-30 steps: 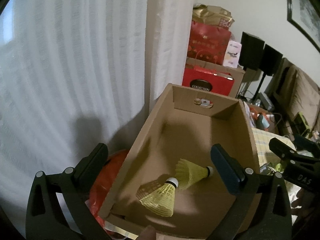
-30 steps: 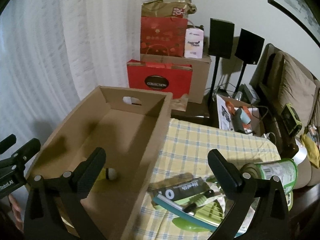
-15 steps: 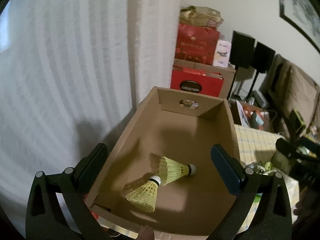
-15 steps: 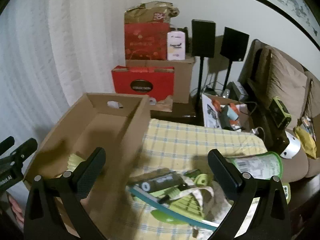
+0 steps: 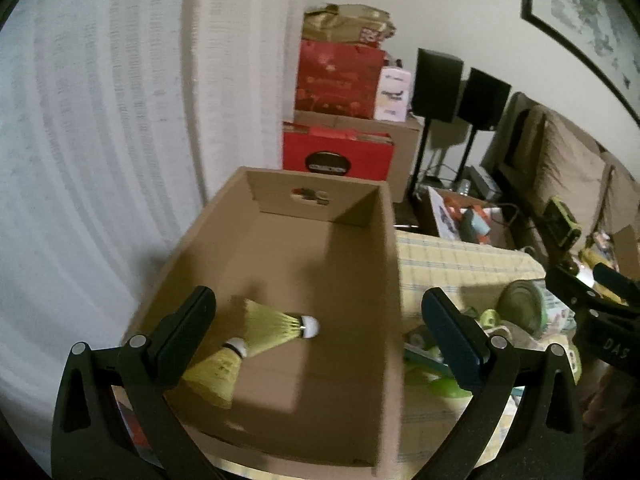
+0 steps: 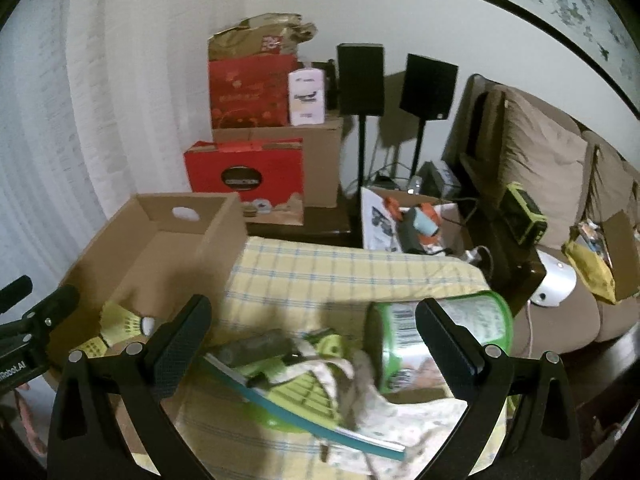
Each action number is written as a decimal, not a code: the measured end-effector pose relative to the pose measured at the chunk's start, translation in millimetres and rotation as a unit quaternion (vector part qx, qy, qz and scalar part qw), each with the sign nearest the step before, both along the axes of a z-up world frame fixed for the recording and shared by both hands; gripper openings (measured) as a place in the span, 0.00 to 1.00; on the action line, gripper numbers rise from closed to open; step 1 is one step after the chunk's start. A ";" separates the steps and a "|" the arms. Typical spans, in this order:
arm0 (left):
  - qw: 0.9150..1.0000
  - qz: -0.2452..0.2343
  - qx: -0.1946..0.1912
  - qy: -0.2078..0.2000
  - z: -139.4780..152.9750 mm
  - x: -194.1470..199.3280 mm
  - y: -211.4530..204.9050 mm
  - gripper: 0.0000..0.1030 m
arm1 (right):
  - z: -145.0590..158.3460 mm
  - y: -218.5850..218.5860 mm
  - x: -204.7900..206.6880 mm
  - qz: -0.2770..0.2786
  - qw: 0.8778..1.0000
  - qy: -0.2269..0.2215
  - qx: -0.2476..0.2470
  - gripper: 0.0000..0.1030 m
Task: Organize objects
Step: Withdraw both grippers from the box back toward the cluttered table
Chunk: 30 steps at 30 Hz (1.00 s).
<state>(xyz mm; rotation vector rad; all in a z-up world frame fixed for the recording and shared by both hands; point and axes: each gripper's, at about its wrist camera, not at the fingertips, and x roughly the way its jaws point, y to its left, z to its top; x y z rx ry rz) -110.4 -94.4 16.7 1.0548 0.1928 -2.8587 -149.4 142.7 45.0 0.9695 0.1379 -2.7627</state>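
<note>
Left wrist view: left gripper (image 5: 318, 320) wide open, empty, hanging over the near end of the cardboard box (image 5: 390, 280). Two yellow shuttlecocks on the box floor: one (image 5: 214, 374) at 7 o'clock, partly behind the left finger, the other (image 5: 280, 322) just beyond it, cork tip pointing to 3 o'clock. They look touching or nearly so. Far box wall at 12 o'clock has a handle hole.

Right wrist view: right gripper (image 6: 314, 332) also wide open, holding nothing, over a pile on the yellow plaid tablecloth (image 6: 340, 272). Nearest at 6 o'clock: a lime-green racket-like thing (image 6: 300, 396) with a teal edge, blurred. A dark flat item (image 6: 256, 346) lies at 9 o'clock of the pile, a white cloth (image 6: 360, 368) is draped across it, and a green-rimmed can (image 6: 408, 344) lies on its side at 3 o'clock, partly behind the right finger. The box sits further off at 10 o'clock. Beyond that: red gift bags, speakers, sofa.

Judgement: next pick is likely from the pile. Risks: the can is on its side and may roll off toward the table edge if one finger nudges it; the cloth overlaps the green item, so a grab could drag both; a wide item may catch the box rim.
</note>
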 end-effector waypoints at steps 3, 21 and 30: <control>1.000 -0.011 -0.002 -0.001 1.2 -0.8 14.3 1.00 | 0.8 15.2 1.2 -0.011 1.000 0.002 -0.004 1.00; 0.999 -0.052 -0.004 -0.003 7.8 -8.0 73.7 1.00 | 0.2 69.6 10.5 -0.041 0.999 0.002 0.005 1.00; 0.997 -0.076 -0.006 -0.012 -1.8 -8.6 96.4 1.00 | -5.7 97.9 13.3 -0.062 0.998 -0.001 0.009 1.00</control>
